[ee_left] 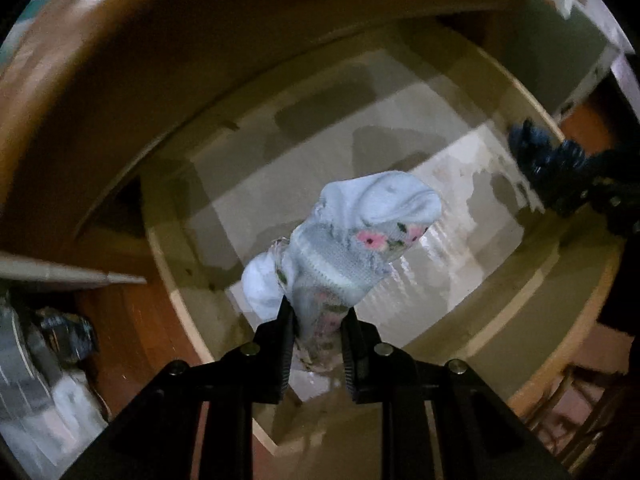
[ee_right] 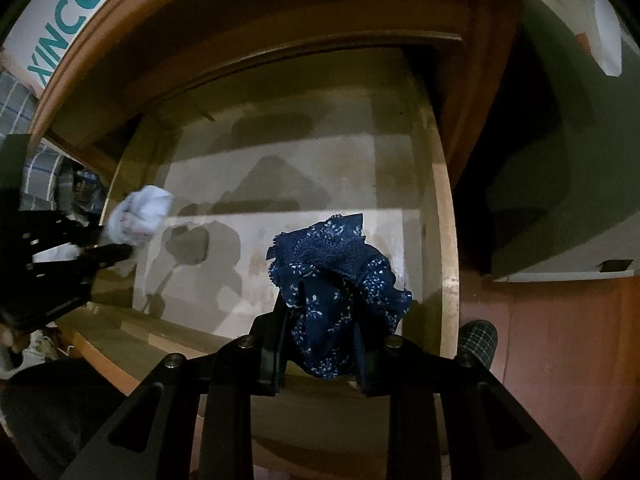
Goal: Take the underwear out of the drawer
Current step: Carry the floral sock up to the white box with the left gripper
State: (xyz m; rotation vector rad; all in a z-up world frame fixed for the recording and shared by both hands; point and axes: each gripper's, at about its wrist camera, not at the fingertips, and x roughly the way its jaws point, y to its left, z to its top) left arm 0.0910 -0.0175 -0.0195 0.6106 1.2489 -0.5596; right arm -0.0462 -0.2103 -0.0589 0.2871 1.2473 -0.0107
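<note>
Above the open drawer (ee_left: 532, 280), hanging bunched between the fingers of the left gripper (ee_left: 316, 320): pale blue underwear (ee_left: 360, 236) with a pink flower band, pinched tight at its lower end and bulging out past the fingertips, clear of the drawer's pale, stained bottom. Showing in the right wrist view too, as a light bundle (ee_right: 140, 216) at the tip of the left gripper (ee_right: 116, 250), over the drawer's left side. Over the drawer's front edge, sitting clamped in the right gripper (ee_right: 320, 320): navy underwear (ee_right: 340, 280) with small white specks and a lace trim, wedged between the two fingers and spilling up and to the right of them, also off the drawer (ee_right: 448, 240) floor. Appearing at the right rim of the left wrist view, blurred: the same navy underwear (ee_left: 552, 156). Lying just right of the drawer on the reddish floor (ee_right: 560, 360): a checked slipper (ee_right: 478, 338).
</note>
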